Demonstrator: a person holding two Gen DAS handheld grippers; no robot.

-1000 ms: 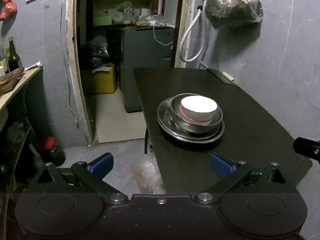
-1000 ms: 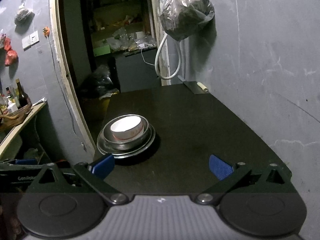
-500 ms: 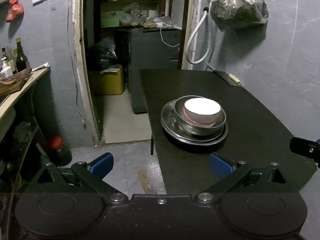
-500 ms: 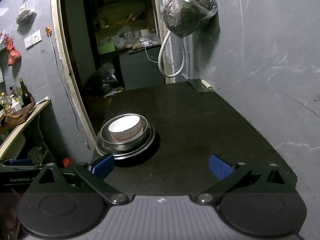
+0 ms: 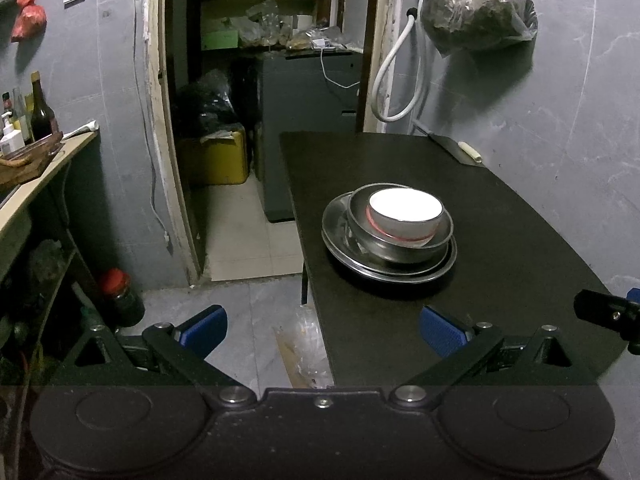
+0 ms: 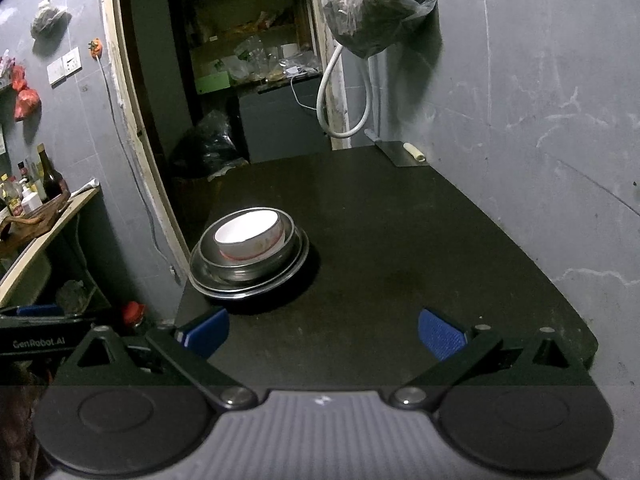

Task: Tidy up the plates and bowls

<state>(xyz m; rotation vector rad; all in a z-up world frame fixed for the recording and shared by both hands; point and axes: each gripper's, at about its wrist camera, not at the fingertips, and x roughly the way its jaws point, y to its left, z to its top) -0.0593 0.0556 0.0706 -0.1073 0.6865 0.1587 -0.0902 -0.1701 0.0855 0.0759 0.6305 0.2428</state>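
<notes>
Both claws stand with fingers apart and hold nothing. The left claw (image 5: 322,330) sits low in its frame, straddling the near left edge of the tabletop (image 5: 500,216), one finger over the floor. The right claw (image 6: 322,334) sits low over the near part of the tabletop.

The stack is centre-frame in the left view, close to the tabletop's left edge: a white bowl (image 5: 406,216) nested in a steel bowl (image 5: 394,246), which rests on a steel plate (image 5: 340,236). In the right view it lies centre-left, well apart from both claws.

Risks, as judged:
- The stack sits near the edge beside the doorway; a sideways nudge could push it off onto the tiles.
- Steel on steel is likely slick, so a pinch on one rim may drag or tip the layers below.
- The white bowl appears ceramic and would likely chip if dropped.
- The steel bowl looks off-centre on the plate, so lifting the plate could let it slide.

Limits of view:
- The white bowl's interior is overexposed; contents cannot be told.
- Whether the plate is one piece or two stacked is unclear.
- A red band shows at the white bowl's base; its nature is unclear.
- The right claw shows only as a dark piece at the left view's right margin.
</notes>
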